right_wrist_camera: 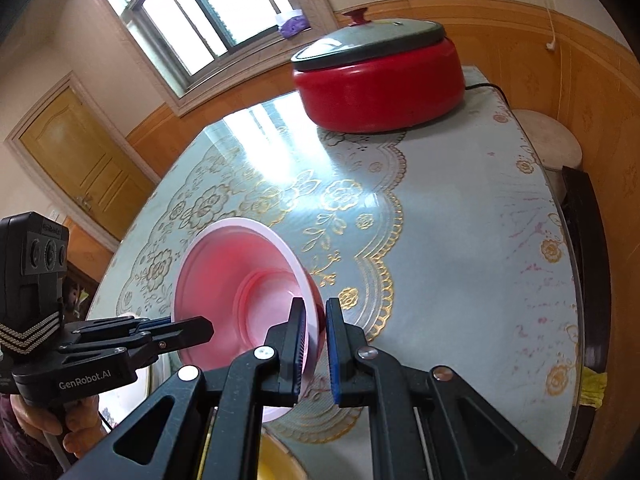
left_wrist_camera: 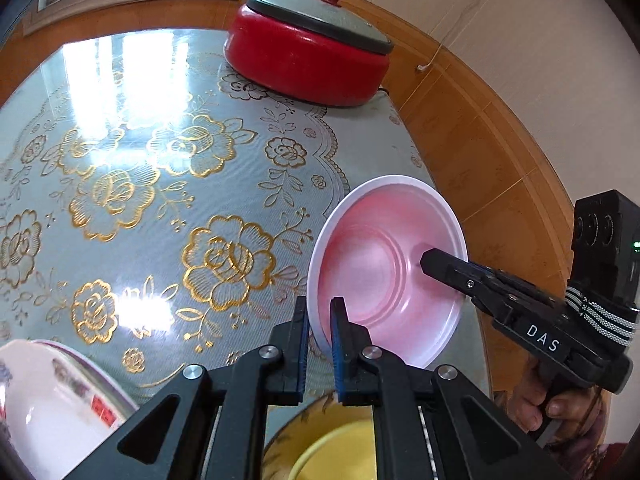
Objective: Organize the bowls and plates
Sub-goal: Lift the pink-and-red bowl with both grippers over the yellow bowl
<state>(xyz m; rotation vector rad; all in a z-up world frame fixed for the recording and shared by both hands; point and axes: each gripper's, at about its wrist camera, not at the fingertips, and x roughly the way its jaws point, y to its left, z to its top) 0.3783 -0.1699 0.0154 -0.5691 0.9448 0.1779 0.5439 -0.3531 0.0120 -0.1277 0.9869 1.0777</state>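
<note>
Pink bowl held tilted above the counter

The pink bowl [left_wrist_camera: 384, 280], lower right of frame, is pinched at opposite rims by left claw [left_wrist_camera: 319, 320] and right claw [right_wrist_camera: 316, 320]; uneven pull could cause slipping.

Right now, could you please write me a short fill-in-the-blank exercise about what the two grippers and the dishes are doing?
1. Both grippers pinch the rim of the ____ bowl.
2. The left gripper and right gripper hold it ____ the table, tilted.
3. The red pot at the far end wears a ____ lid.
4. Below the left gripper sits a ____ bowl.

Missing words: pink; above; grey; yellow
</note>
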